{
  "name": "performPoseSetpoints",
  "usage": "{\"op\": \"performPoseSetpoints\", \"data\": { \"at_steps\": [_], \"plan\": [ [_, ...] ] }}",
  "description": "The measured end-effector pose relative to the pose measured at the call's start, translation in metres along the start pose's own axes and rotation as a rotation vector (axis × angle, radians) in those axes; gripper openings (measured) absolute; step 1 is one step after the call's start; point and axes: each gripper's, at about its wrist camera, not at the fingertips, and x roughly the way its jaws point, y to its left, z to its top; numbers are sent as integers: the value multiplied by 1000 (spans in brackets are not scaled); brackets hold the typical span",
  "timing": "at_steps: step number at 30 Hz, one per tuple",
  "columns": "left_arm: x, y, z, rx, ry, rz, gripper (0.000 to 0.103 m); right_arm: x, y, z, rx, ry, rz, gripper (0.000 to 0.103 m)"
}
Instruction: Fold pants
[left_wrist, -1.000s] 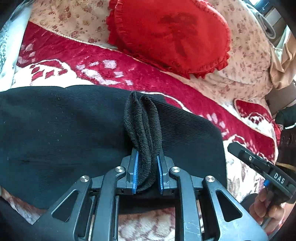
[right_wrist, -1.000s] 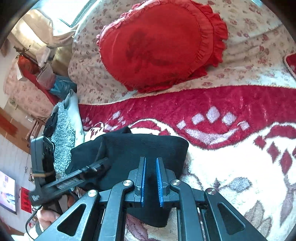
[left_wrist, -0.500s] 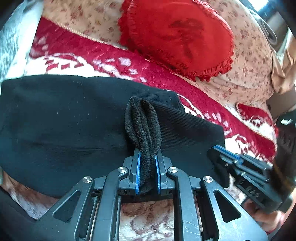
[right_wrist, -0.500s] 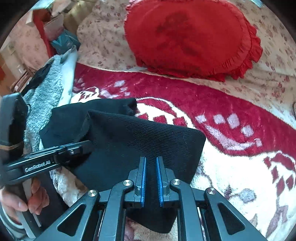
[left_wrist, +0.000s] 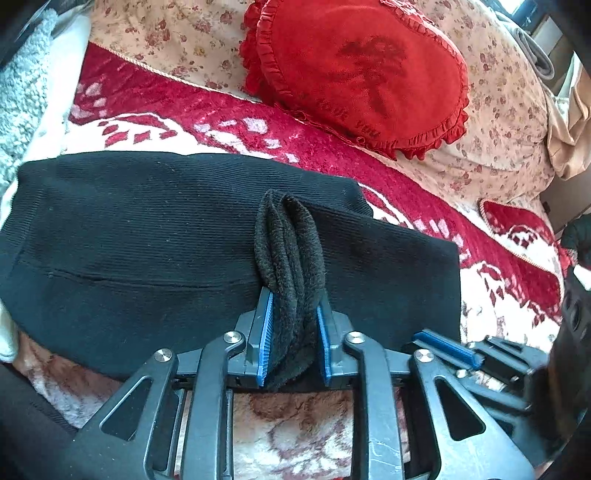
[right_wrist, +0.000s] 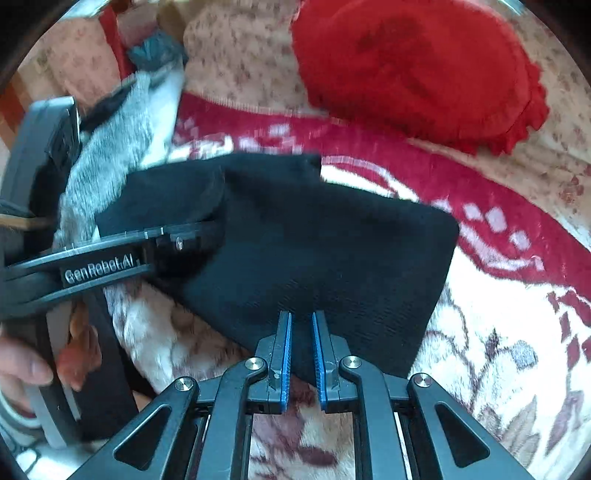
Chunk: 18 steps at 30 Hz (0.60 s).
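Observation:
Black ribbed pants lie folded flat on a red and white blanket. My left gripper has a bunched, fleecy fold of the pants between its blue pads, and its jaws are opening; the fabric still fills the gap. My right gripper is shut, with nothing between its pads, and its tips hover over the near edge of the pants. In the left wrist view the right gripper shows close by at the lower right. In the right wrist view the left gripper reaches into the pants from the left.
A red heart-shaped frilled cushion lies behind the pants on a floral cover. Grey fleecy clothing is piled to the left. A person's hand holds the left gripper's handle.
The right gripper has come in close beside the left one and rolled, now over the pants' near edge. The left pads have spread slightly around the fold.

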Motion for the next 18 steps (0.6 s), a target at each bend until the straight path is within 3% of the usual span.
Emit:
{"op": "performPoseSetpoints", "data": {
  "at_steps": [4,7,12,18],
  "plan": [
    [-17,3,-2,20,-29,44,34,-14,2,12,2,-8,21,10],
    [-29,11,-4,18,-66,74,56,-18,9,25,-18,-38,21,10],
    [-41,29,-4,-10,-90,113,58,-3,24,46,17,-56,88,11],
    [-48,50,-5,-55,-98,140,58,40,61,62,-71,4,91,11]
  ]
}}
